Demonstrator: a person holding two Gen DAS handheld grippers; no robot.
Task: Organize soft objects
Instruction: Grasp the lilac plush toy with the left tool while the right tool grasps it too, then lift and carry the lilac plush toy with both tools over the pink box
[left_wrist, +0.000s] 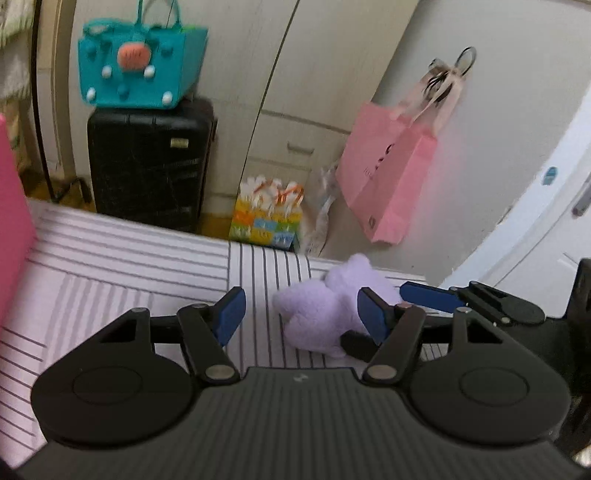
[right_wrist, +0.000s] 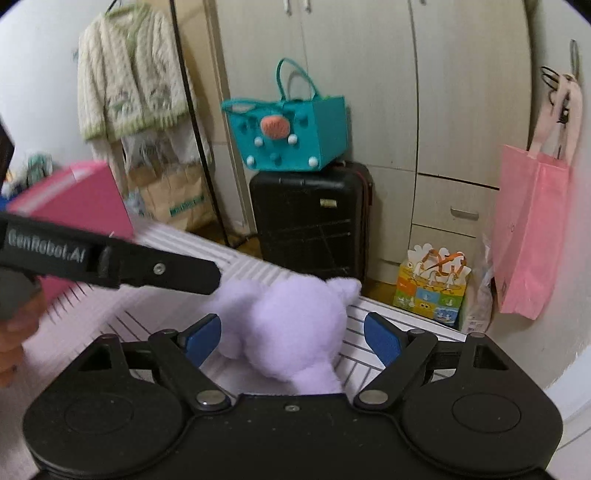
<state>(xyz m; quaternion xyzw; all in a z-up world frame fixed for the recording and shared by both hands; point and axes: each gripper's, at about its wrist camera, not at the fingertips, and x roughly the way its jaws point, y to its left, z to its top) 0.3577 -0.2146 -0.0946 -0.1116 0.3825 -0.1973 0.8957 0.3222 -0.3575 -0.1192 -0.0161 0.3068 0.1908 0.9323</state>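
A lilac plush toy (left_wrist: 321, 302) lies on the striped bedsheet (left_wrist: 110, 266) close to the bed's far edge. My left gripper (left_wrist: 301, 314) is open; its right pad overlaps the toy's side and its left pad stands well clear of it. In the right wrist view the plush toy (right_wrist: 295, 314) fills the gap of my right gripper (right_wrist: 291, 332), which is open wide, the right pad apart from the fur. A blue finger of the right gripper (left_wrist: 430, 295) shows beside the toy. One of the left gripper's fingers (right_wrist: 177, 273) reaches in from the left above the toy.
A pink box (right_wrist: 74, 199) stands on the bed at the left. Beyond the bed's edge are a black suitcase (right_wrist: 310, 221) with a teal bag (right_wrist: 291, 133) on top, a colourful gift bag (right_wrist: 432, 288) on the floor and a pink paper bag (right_wrist: 528, 229) hanging on the wall.
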